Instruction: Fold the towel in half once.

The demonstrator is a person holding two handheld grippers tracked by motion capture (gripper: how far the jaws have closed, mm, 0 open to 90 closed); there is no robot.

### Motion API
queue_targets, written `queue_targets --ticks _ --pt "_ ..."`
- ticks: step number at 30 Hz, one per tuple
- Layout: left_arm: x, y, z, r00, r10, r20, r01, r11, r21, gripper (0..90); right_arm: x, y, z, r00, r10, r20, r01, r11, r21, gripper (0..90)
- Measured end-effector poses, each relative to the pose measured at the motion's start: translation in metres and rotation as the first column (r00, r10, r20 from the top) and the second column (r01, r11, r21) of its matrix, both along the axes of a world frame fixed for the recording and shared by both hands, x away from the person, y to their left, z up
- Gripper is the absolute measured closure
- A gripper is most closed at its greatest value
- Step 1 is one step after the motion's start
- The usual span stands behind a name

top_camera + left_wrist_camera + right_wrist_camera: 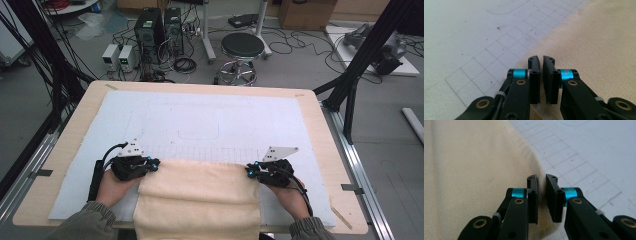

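Note:
A cream towel (200, 192) lies folded at the near edge of the table, its front part hanging over the edge. My left gripper (156, 163) sits at the towel's far left corner and my right gripper (248, 170) at its far right corner, each in a hand. In the left gripper view the jaws (541, 58) stand almost together over the towel's edge (599, 37), with cream cloth in the thin gap. In the right gripper view the jaws (541, 177) are closed on the towel's rim (469, 170), with a fold of cloth between the pads.
A white gridded mat (200, 120) covers most of the wooden table (320, 130); its far half is bare. Beyond the table are a black stool (242, 47), computer cases (150, 27) and cables on the floor. Black frame posts (360, 55) stand at the right.

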State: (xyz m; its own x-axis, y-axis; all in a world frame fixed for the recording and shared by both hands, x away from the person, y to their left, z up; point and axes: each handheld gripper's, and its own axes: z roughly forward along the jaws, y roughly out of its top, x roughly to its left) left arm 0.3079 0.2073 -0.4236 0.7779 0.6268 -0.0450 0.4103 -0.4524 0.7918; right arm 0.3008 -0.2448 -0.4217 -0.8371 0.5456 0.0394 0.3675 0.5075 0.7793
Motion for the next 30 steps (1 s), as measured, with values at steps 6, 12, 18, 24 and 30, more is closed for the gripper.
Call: queue_targets --ticks 6,12,18,24,30 --pt "-0.005 0.003 0.009 0.9991 0.010 0.041 -0.009 0.9995 -0.031 83.7 -0.004 0.001 0.011 0.9995 0.006 0.030 -0.007 0.9997 0.022 80.7" --pt "-0.008 0.005 0.016 0.9985 0.007 0.055 -0.004 0.9989 -0.047 83.8 -0.008 0.002 0.022 0.9980 0.025 0.058 -0.027 0.9989 0.037 81.7" --pt "-0.013 0.009 0.020 0.9980 0.009 0.063 -0.003 0.9967 -0.081 84.0 -0.014 0.001 0.032 0.9965 0.038 0.075 -0.043 0.9968 0.067 82.1" --pt "-0.021 0.014 0.024 0.9975 -0.007 0.071 0.014 0.9956 -0.092 83.9 -0.024 0.001 0.039 0.9940 0.057 0.093 -0.065 0.9943 0.085 82.1" --pt "-0.038 0.016 0.025 0.9957 -0.048 0.078 0.055 0.9945 -0.089 84.1 -0.042 0.004 0.046 0.9872 0.099 0.125 -0.110 0.9903 0.084 82.1"
